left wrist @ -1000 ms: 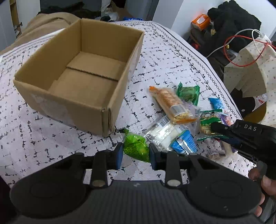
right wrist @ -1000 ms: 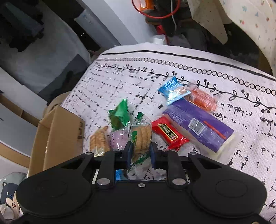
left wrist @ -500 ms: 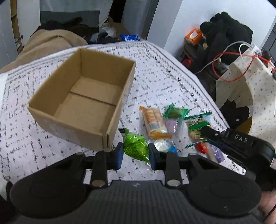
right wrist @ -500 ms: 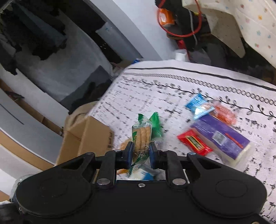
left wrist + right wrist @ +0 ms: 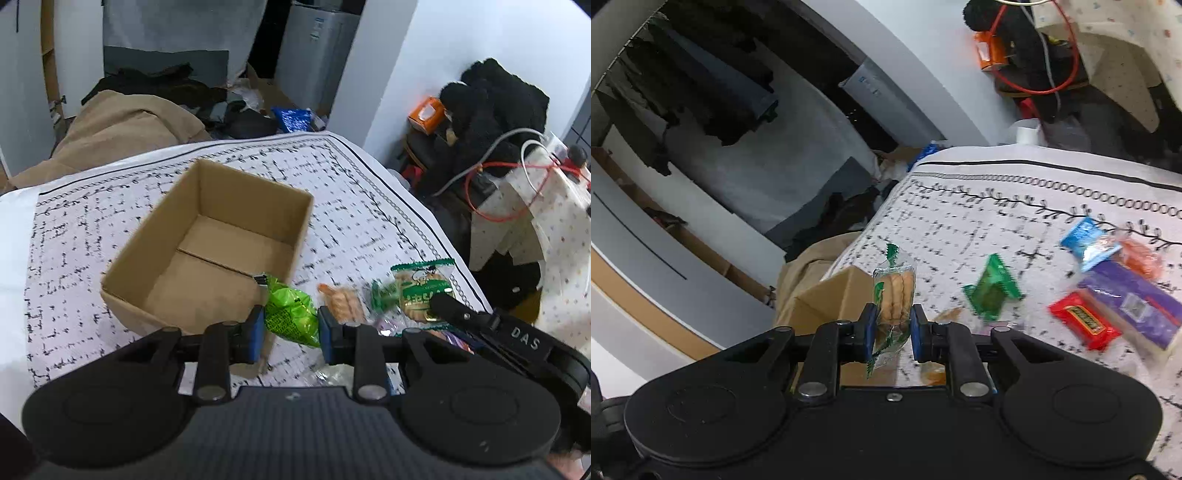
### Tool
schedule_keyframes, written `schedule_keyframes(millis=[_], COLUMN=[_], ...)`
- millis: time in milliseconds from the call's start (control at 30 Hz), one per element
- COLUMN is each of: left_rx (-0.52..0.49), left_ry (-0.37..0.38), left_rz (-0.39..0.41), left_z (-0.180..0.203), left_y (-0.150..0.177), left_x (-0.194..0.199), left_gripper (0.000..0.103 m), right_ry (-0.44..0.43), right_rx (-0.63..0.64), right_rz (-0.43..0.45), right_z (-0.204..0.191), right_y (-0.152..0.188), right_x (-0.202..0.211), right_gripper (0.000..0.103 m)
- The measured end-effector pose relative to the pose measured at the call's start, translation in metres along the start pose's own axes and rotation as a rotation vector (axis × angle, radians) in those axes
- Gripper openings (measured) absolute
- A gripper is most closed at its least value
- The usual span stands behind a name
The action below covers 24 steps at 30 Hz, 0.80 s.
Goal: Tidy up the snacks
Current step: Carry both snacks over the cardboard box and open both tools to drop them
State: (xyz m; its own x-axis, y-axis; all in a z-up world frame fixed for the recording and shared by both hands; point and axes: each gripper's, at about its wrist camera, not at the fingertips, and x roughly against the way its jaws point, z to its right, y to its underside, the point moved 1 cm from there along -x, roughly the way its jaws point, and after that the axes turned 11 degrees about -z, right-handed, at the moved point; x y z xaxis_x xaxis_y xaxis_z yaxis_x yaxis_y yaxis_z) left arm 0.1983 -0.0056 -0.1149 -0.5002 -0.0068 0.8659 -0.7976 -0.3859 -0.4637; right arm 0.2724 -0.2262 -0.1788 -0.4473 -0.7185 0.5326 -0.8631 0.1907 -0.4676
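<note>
Closest in, the left gripper (image 5: 291,330) has its jaws clamped on a bright green snack bag (image 5: 291,314), which hangs clear of the table (image 5: 66,266). Just past those jaws and a little to their left sits the open cardboard box (image 5: 207,254), bare inside as far as I can see. The right gripper (image 5: 893,331) is doing the same job: its jaws are pinched on a clear-and-green packet of biscuits (image 5: 894,295) that stands upright between them, with a corner of the box showing just beyond. Off to the right of those jaws, the loose snacks lie on the patterned cloth: a green packet (image 5: 991,291), a red bar (image 5: 1084,325), a long purple pack (image 5: 1134,306), and farther out a blue packet (image 5: 1087,242) beside an orange one (image 5: 1141,254).

So I'd judge this the carrying step, both hands loaded and raised. The next move calls for bringing each snack over the box's open top, low enough not to bounce out, then parting the jaws.
</note>
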Motion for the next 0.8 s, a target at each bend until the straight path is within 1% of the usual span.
schedule_keyframes(millis=[200,367,600,767,800], left_rx=[0.035,0.076,0.133,0.169,0.173], left_ry=[-0.023,-0.048,-0.092,-0.115,-0.123], left_rz=[0.029,0.038,0.029,0.000,-0.002], left_z=[-0.017,-0.034,-0.057,-0.069,-0.070], left_y=[-0.015,-0.027,-0.040,-0.044,-0.044], left_x=[0.003,0.000,-0.013,-0.022,-0.023], left_gripper=[0.030,0.030,0.030,0.030,0.032], right_ry=[-0.052,-0.101,-0.149,-0.156,-0.157], right_rx=[0.018,0.038,0.065,0.078,0.082], right_rz=[-0.023,-0.041,-0.082,-0.116,-0.122], right_z=[-0.016,-0.029,-0.049,-0.058,-0.060], right_y=[0.001,0.002,0.007,0.014,0.015], right_x=[-0.014,-0.024,-0.048,-0.065,-0.067], right_gripper=[0.019,0.019,0.019,0.019,0.019])
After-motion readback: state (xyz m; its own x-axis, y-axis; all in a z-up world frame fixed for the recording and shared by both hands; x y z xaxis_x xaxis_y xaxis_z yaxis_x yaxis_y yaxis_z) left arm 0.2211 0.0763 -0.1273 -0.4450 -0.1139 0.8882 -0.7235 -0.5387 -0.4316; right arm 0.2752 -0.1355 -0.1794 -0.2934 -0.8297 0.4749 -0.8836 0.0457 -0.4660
